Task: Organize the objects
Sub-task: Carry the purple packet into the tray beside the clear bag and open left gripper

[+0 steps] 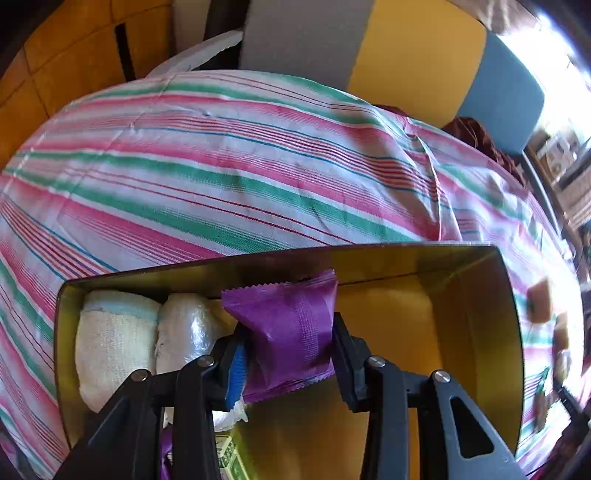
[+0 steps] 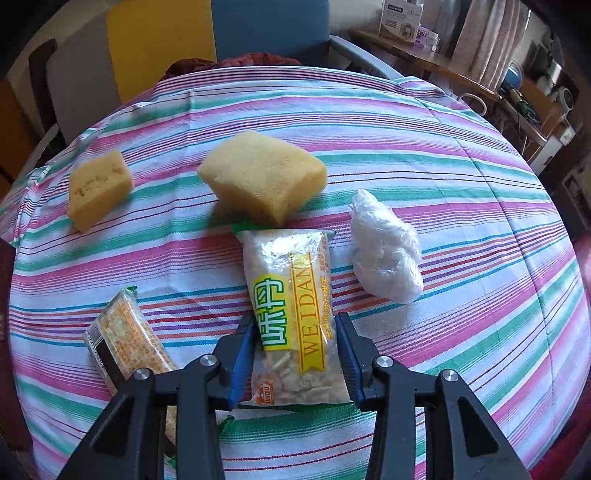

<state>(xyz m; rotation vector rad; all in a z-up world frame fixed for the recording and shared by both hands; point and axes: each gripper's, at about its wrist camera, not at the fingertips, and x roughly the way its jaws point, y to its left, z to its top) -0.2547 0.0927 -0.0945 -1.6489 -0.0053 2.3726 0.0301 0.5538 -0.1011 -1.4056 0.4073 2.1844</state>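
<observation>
My left gripper (image 1: pixel 290 339) is shut on a purple snack packet (image 1: pixel 286 328) and holds it inside a gold metal tin (image 1: pixel 476 317). In the tin's left end lie a white gauze roll (image 1: pixel 110 339) and a plastic-wrapped roll (image 1: pixel 184 328). My right gripper (image 2: pixel 295 350) has its jaws on both sides of a clear "WEIDAN" cracker packet (image 2: pixel 291 317), touching its edges, on the striped tablecloth (image 2: pixel 461 206). Two yellow sponges, a large one (image 2: pixel 262 177) and a small one (image 2: pixel 98 188), lie beyond it.
A crumpled clear plastic bundle (image 2: pixel 384 247) lies right of the cracker packet. Another cracker packet (image 2: pixel 125 343) lies to its left. A green-printed packet (image 1: pixel 231 458) lies at the tin's near end. Chairs (image 2: pixel 269 29) stand behind the table. Shelves are at the right.
</observation>
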